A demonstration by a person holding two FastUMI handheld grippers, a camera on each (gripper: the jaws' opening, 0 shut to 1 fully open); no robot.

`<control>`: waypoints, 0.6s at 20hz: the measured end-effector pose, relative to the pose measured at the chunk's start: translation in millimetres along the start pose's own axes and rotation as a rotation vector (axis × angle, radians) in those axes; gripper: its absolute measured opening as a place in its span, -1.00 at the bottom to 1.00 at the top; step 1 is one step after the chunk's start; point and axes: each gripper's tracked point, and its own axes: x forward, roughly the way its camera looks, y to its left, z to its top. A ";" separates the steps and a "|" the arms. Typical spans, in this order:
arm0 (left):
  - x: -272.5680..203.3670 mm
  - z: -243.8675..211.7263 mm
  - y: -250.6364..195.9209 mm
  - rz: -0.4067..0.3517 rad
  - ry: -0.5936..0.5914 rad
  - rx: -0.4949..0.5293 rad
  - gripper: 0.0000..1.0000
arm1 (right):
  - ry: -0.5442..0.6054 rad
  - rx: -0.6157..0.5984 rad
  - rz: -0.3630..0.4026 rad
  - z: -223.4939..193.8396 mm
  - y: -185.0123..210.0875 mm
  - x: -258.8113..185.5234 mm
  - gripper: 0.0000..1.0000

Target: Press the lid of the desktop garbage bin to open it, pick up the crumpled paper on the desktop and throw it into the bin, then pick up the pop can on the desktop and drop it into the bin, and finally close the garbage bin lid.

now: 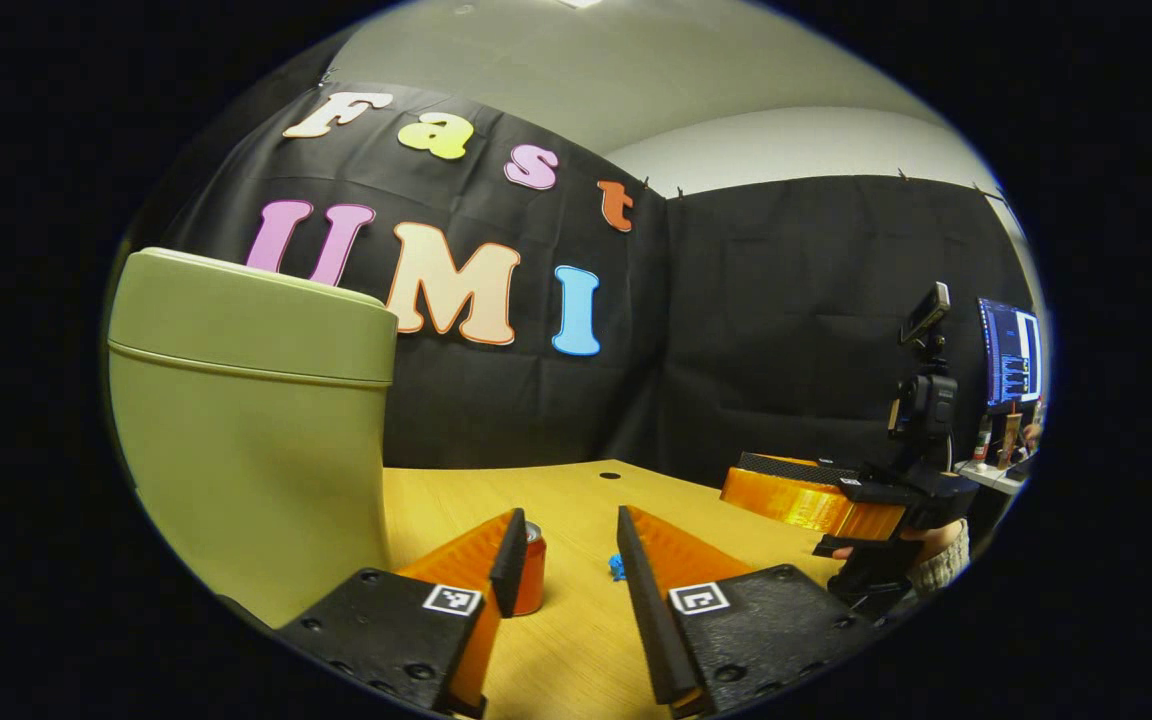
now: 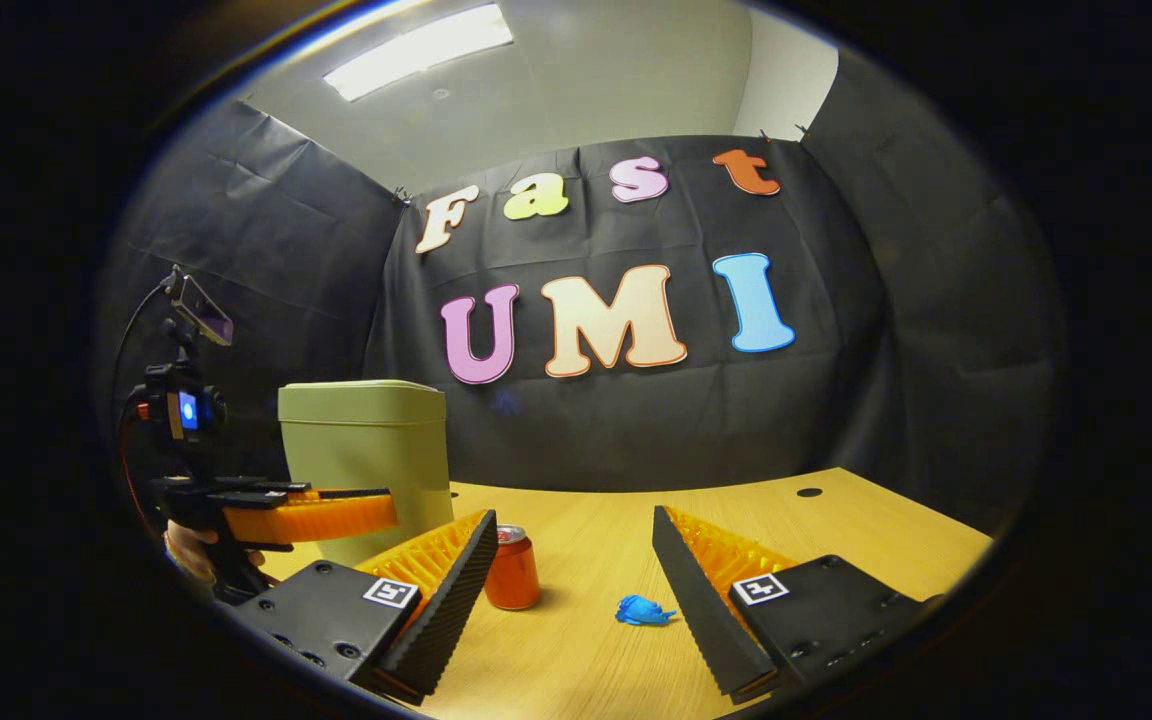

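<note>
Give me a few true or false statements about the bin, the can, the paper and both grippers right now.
1. The bin has its lid shut. True.
2. The pop can lies on its side. False: it stands upright on the table.
3. The crumpled paper is blue. True.
4. The right gripper grips the can. False: it is open, holding nothing.
5. The left gripper is open. True.

Pale green bin (image 2: 366, 450); red-orange pop can (image 2: 513, 570); blue crumpled paper (image 2: 642, 610); yellow wood-grain table (image 2: 866, 540).
</note>
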 end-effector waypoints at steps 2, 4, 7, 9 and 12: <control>-3.5 3.9 0.6 0.003 -0.004 0.013 -0.31 | -0.003 -0.004 -0.005 0.8 -1.4 -0.8 0.95; -6.7 11.4 0.9 0.005 -0.013 0.025 -0.79 | -0.003 -0.005 -0.008 0.6 -3.0 -0.3 0.95; -11.5 25.7 -9.7 -0.030 -0.027 -0.017 -1.00 | 0.001 -0.006 -0.010 0.4 -4.3 -0.9 0.95; -16.9 39.5 -9.1 -0.036 -0.021 -0.022 -1.00 | 0.000 -0.006 -0.014 0.5 -6.5 -1.5 0.95; -24.1 76.3 12.4 0.028 -0.049 0.036 -1.00 | -0.003 -0.016 -0.029 2.1 -11.3 -2.6 0.96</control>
